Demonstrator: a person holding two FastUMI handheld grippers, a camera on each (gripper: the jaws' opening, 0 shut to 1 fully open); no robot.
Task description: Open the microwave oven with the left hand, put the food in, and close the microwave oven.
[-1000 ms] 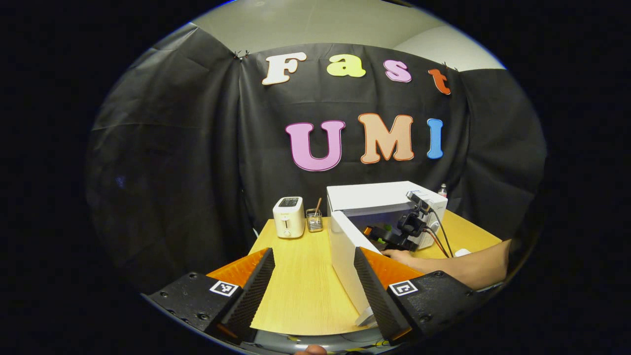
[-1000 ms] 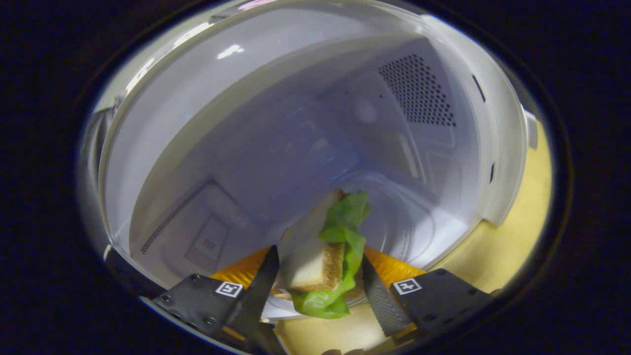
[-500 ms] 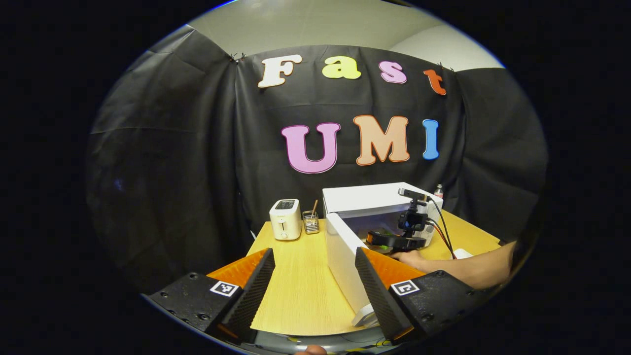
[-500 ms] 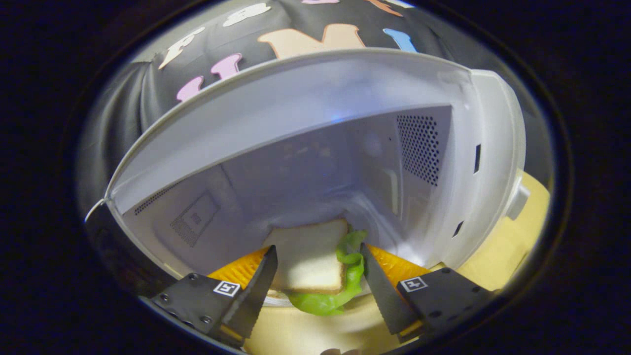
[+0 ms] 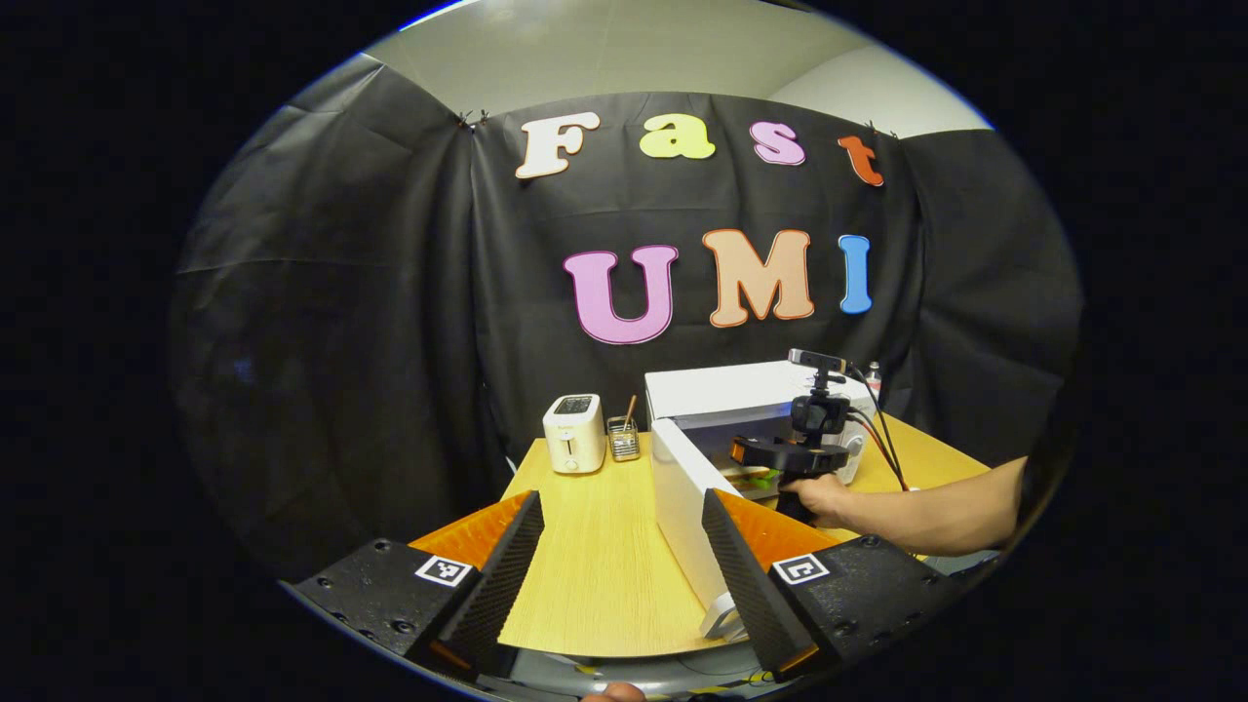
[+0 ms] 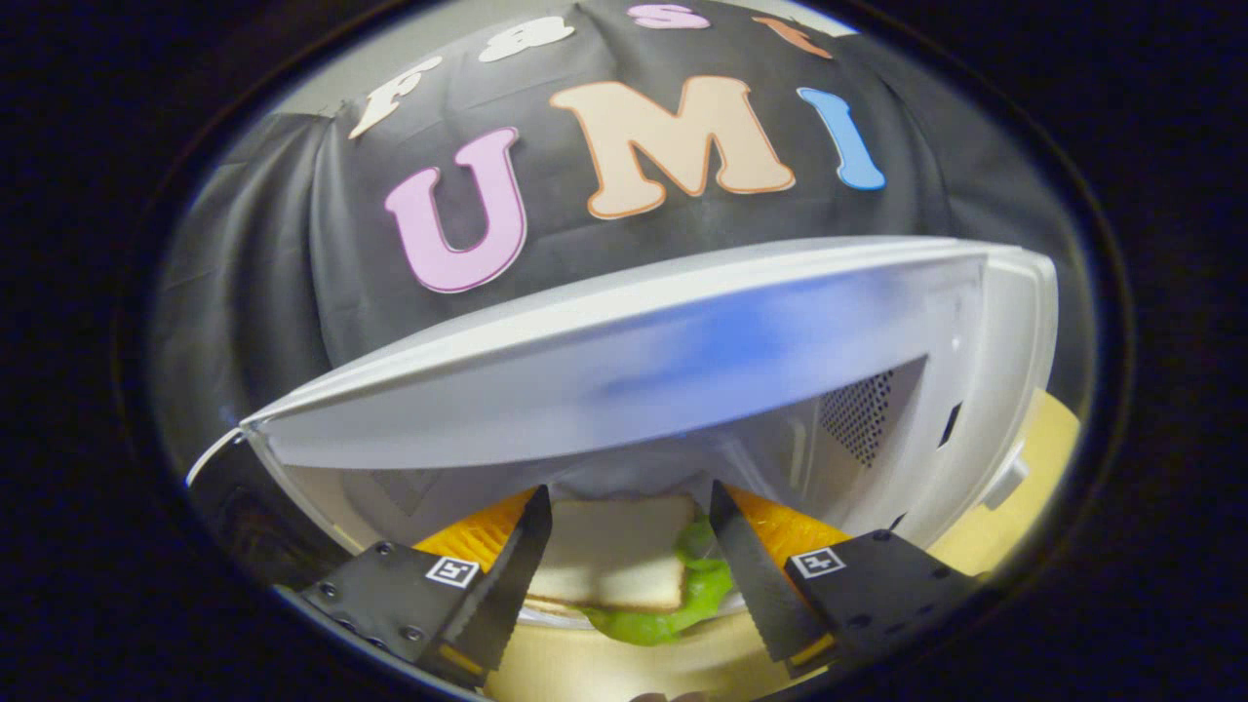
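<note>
The sandwich (image 6: 614,565), white bread with green lettuce hanging off its right edge, lies flat at the front of the microwave (image 6: 624,390) cavity, just inside the opening. In the right gripper view it sits between the spread fingers of the right gripper (image 6: 629,575), and neither finger presses on it: the gripper is released. The microwave's white top edge arches across that view, and a perforated vent shows on the right inner wall.

In the left gripper view the microwave (image 5: 751,390) stands on the wooden table (image 5: 595,556) with its door (image 5: 687,507) swung wide toward the camera. The right gripper (image 5: 780,456) sits at the opening, held by a hand (image 5: 824,497). A toaster (image 5: 573,432) and a small holder (image 5: 622,437) stand left of the microwave. The left gripper (image 5: 619,565) hangs above the table's near edge, fingers wide apart, holding nothing.
</note>
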